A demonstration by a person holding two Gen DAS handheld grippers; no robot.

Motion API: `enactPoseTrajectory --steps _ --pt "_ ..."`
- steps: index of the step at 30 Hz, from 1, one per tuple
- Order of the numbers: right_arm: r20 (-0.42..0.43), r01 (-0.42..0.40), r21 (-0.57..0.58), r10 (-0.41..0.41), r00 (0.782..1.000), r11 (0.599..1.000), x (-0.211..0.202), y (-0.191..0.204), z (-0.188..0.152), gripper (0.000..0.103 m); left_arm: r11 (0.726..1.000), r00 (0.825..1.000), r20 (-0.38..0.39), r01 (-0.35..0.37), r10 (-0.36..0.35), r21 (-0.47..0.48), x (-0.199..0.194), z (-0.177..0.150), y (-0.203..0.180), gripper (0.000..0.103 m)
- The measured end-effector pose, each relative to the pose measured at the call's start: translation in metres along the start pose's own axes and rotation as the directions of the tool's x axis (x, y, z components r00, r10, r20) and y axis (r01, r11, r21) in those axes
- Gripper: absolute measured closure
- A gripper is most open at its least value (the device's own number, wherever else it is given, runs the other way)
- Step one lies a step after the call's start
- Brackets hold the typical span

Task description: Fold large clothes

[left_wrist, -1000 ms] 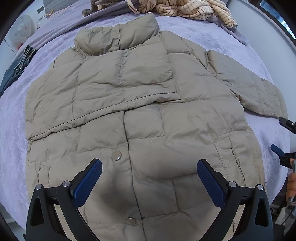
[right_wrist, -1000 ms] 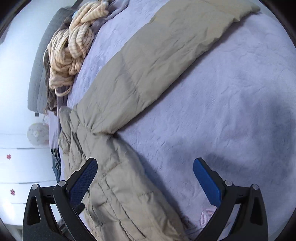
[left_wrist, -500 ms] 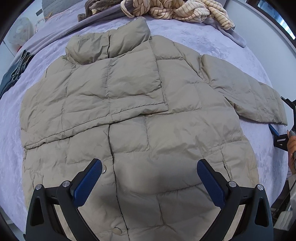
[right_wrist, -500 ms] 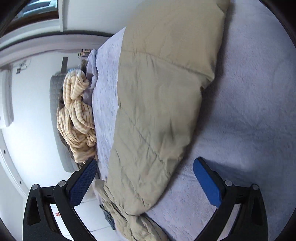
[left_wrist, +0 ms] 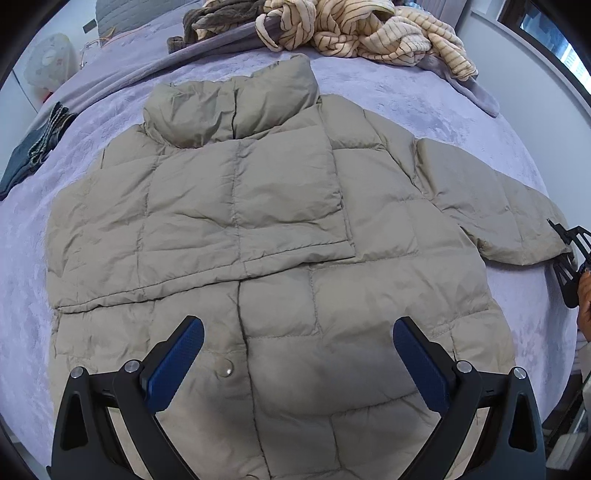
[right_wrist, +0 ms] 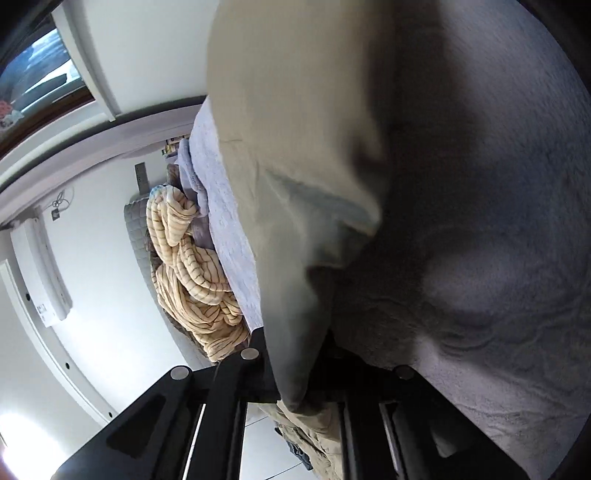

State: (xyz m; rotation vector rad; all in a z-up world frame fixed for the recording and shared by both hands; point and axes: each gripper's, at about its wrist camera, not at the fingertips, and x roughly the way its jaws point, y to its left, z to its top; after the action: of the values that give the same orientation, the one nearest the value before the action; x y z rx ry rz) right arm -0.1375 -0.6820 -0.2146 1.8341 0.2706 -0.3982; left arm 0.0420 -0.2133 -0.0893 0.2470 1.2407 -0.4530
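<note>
A beige puffer jacket point(left_wrist: 258, 221) lies flat, front up, on the lilac bed cover point(left_wrist: 424, 99), one sleeve folded across its chest. My left gripper point(left_wrist: 297, 354) hovers open above the jacket's lower front, near a snap button, with nothing between its blue pads. The other sleeve point(left_wrist: 491, 206) stretches out to the right. At its cuff sits my right gripper point(left_wrist: 567, 243). In the right wrist view the jaws of the right gripper point(right_wrist: 295, 354) are closing, with the sleeve cuff point(right_wrist: 295, 184) pinched between them and the pads hidden by fabric.
A cream striped blanket point(left_wrist: 369, 29) and a brown garment point(left_wrist: 221, 18) are heaped at the head of the bed. Dark folded clothing point(left_wrist: 33, 147) lies at the left edge. A person's hand point(left_wrist: 583, 295) shows at the right bed edge.
My right gripper rolled and moved in on the sleeve cuff, and its jaws went from wide open to closed on the fabric. The left gripper stayed open over the jacket.
</note>
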Motion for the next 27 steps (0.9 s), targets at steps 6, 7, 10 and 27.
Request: enactPoseTrajectory --steps 6,7,10,27 --pt "-0.062 0.021 -0.325 -0.044 0.997 0.945 0.018 0.090 -0.045 0.097 0.999 0.999 0.033 -0.024 0.025 -0.039 -0.007 0.002 0.040 0.000" --pt "-0.075 0.024 -0.387 -0.057 0.995 0.922 0.024 0.107 -0.058 0.097 0.998 0.999 0.038 -0.028 0.030 -0.049 -0.008 0.003 0.047 0.000" --pt "-0.129 0.001 -0.559 -0.088 0.988 0.829 0.050 0.154 -0.110 0.097 0.996 0.998 0.053 -0.037 0.041 -0.082 -0.010 0.003 0.074 0.000" --pt "-0.211 -0.076 -0.965 -0.572 0.793 0.252 0.226 0.064 -0.409 0.097 0.972 0.989 0.116 -0.059 0.087 -0.229 -0.001 -0.001 0.213 0.000"
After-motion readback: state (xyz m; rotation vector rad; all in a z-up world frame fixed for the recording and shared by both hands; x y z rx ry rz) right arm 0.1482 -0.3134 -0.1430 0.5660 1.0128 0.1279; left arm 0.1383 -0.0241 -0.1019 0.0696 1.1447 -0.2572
